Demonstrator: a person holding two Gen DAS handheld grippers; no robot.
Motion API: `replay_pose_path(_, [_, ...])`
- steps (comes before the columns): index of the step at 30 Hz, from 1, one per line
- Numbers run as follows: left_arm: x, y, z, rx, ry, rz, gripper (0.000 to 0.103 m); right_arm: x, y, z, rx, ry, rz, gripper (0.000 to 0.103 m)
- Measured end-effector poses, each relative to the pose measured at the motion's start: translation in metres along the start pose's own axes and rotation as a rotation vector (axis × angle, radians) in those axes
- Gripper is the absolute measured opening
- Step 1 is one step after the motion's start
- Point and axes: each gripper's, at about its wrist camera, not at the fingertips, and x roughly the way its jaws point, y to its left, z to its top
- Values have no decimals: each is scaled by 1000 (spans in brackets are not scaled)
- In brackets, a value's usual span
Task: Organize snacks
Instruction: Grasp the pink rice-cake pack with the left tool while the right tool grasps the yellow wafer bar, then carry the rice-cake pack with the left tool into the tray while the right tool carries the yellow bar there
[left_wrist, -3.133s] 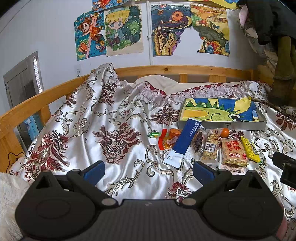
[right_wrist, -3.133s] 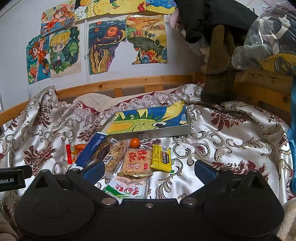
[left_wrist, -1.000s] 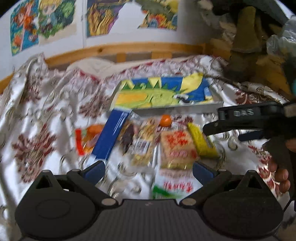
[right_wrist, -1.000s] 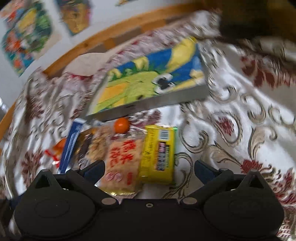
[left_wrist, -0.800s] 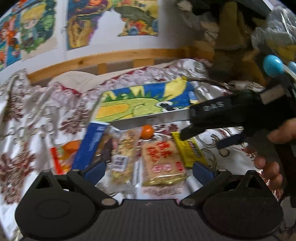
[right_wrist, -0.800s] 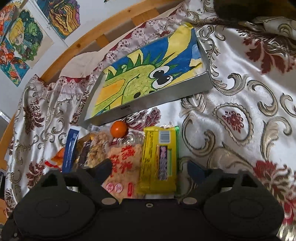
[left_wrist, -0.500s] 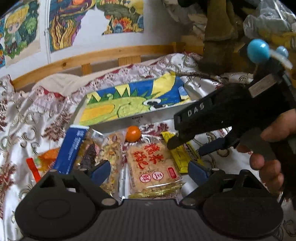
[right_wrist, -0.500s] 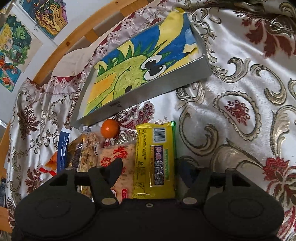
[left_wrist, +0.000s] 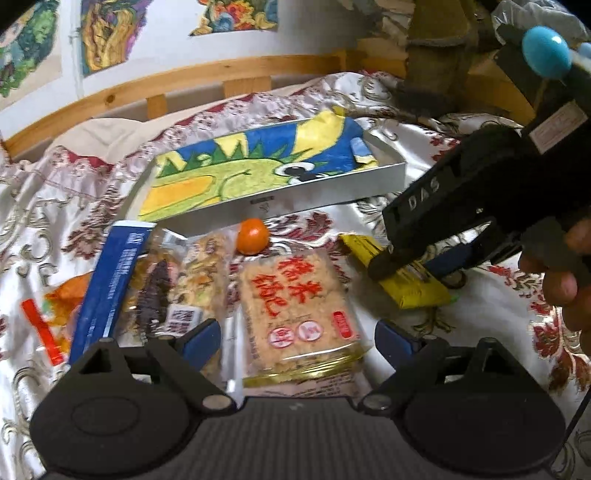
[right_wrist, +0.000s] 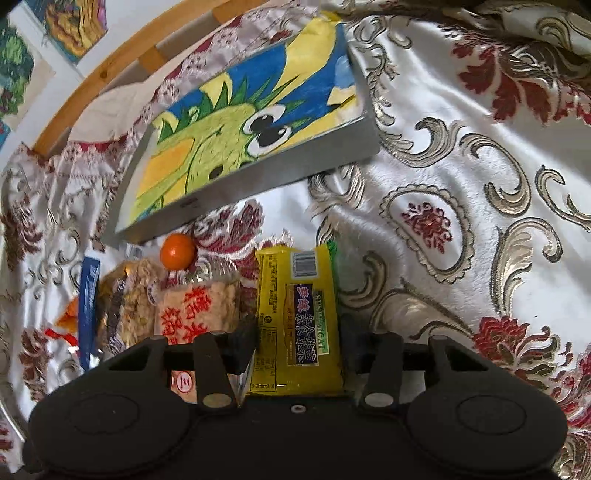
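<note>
Several snacks lie in a row on the patterned bed cover. My right gripper (right_wrist: 297, 343) points down over the yellow snack packet (right_wrist: 299, 295). Its jaws are closing, one pad by each long edge of the packet, and the wrapper shows no crumpling. From the left wrist view, that right gripper (left_wrist: 413, 264) sits on the yellow packet (left_wrist: 413, 291), held by a hand. My left gripper (left_wrist: 297, 338) is open above the rice cracker packet (left_wrist: 295, 306) and holds nothing. A small orange (left_wrist: 253, 236) lies behind the packets.
A shallow grey tray (left_wrist: 332, 184) lined with a dinosaur drawing sits behind the snacks. To the left lie a nut bar packet (left_wrist: 192, 280), a long blue box (left_wrist: 110, 280) and an orange-red packet (left_wrist: 59, 306). A wooden bed rail (left_wrist: 184, 81) runs along the back wall.
My right gripper came down over the yellow packet and its jaws narrowed around it. My left gripper moved closer to the snacks, over the rice cracker packet.
</note>
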Motion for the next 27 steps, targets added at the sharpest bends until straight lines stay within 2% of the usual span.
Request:
replay_pose_path(3, [9,-5,4,19,11,-9,95,0,-3,1,25,5,18,50])
replay_pose_path(8, [28,-10,6,35,54,16,94,1,-1,1,24,11,14,50])
replay_pose_path(13, [34,0,8,-19,65,21,82,2,-4,3,35,12,27,50])
replay_pose_path(21, [27,1,7,-61,77,9,79,3,-2,1,18,13,28,50])
replay_pose_path(27, [9,7,3,-163,71,-18,79,-10,-6,-1,27,-17,84,50])
